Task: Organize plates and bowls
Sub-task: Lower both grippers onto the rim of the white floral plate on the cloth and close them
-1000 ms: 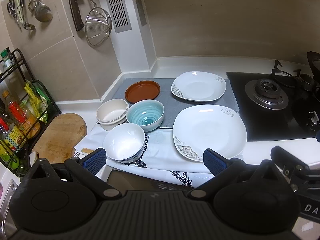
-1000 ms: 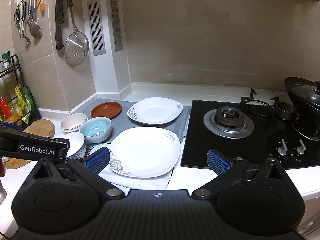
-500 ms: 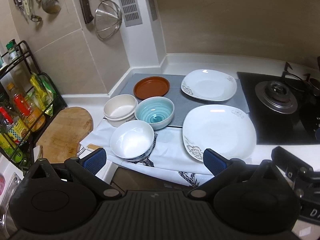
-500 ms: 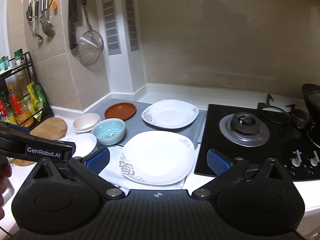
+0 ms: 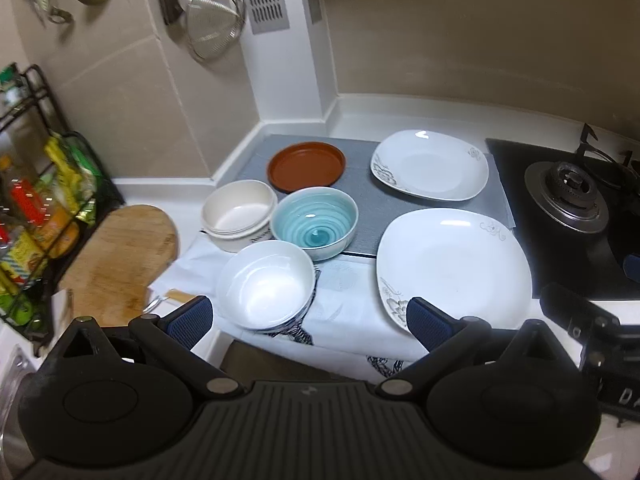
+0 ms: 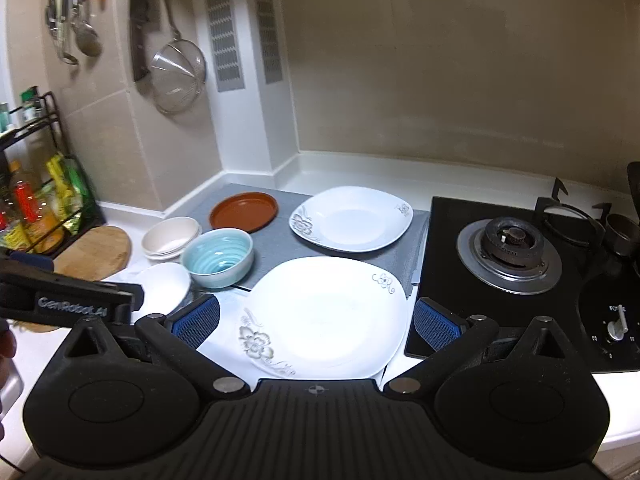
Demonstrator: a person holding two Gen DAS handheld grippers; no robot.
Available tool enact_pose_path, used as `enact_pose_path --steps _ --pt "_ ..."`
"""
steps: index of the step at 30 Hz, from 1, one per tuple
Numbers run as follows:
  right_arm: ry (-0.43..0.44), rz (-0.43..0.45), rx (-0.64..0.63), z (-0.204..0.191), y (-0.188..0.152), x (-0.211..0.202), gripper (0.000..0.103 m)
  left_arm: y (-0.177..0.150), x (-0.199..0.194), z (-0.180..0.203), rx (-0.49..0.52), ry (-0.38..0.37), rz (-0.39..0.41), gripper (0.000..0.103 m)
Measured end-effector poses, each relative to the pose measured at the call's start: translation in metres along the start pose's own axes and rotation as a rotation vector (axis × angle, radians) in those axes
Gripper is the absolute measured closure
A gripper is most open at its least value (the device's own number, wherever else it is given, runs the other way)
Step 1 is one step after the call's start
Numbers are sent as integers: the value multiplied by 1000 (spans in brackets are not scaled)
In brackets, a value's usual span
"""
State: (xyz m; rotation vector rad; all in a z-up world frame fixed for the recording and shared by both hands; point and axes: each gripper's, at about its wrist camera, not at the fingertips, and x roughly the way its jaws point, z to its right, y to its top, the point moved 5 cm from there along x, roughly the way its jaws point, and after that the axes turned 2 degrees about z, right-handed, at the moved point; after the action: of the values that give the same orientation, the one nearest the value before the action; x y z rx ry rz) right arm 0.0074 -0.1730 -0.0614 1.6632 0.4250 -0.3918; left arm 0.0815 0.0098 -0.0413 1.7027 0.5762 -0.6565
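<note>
the left hand-held gripper (image 5: 308, 320) hangs above the near edge of the white tabletop (image 5: 400, 108), its blue-padded fingers spread wide and holding nothing. the right hand-held gripper (image 6: 316, 322) is likewise spread apart and empty, poised over the large white square plate with a grey flower print (image 6: 324, 316).

taking that large plate as the landmark: the smaller white square plate with the same flower print (image 6: 352, 218) lies just behind it on a grey mat (image 6: 272, 246), the two apart. the pale blue ceramic bowl with spiral rings (image 5: 314, 228) stands to the left of the large plate, on the mat's front edge. the plain white round bowl (image 5: 266, 284) sits left of the plate and nearer the camera, on a white printed cloth (image 5: 352, 312) that also carries the plate's front part. the stacked cream bowls (image 5: 239, 220) are farther left, just beside the blue bowl. the round reddish-brown shallow dish (image 5: 306, 166) rests behind the blue bowl, left of the smaller plate.

right of the large plate lies the black gas hob (image 6: 508, 248). far to the left are a wooden cutting board (image 5: 120, 256) and a black wire rack of bottles (image 5: 36, 200). a metal strainer (image 6: 178, 76) hangs on the tiled wall behind.
</note>
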Motion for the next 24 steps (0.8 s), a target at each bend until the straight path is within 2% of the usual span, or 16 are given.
enact_pose_path --steps 2,8,13,16,19,24 --pt "-10 -14 3 2 3 12 0 4 15 -1 6 -56 -10 0" --pt "-57 -35 36 23 13 48 0 6 58 11 43 -302 -22 0" --pt "-168 -53 89 43 12 74 0 0 97 26 143 -343 -99 0" --pt "-209 -68 101 52 8 86 0 -4 113 32 182 -399 -129 0" --pt "-221 -96 119 60 3 95 0 -2 125 38 187 -487 -167 0" --pt "-182 -165 214 74 -4 112 0 3 141 55 188 -602 -191 0"
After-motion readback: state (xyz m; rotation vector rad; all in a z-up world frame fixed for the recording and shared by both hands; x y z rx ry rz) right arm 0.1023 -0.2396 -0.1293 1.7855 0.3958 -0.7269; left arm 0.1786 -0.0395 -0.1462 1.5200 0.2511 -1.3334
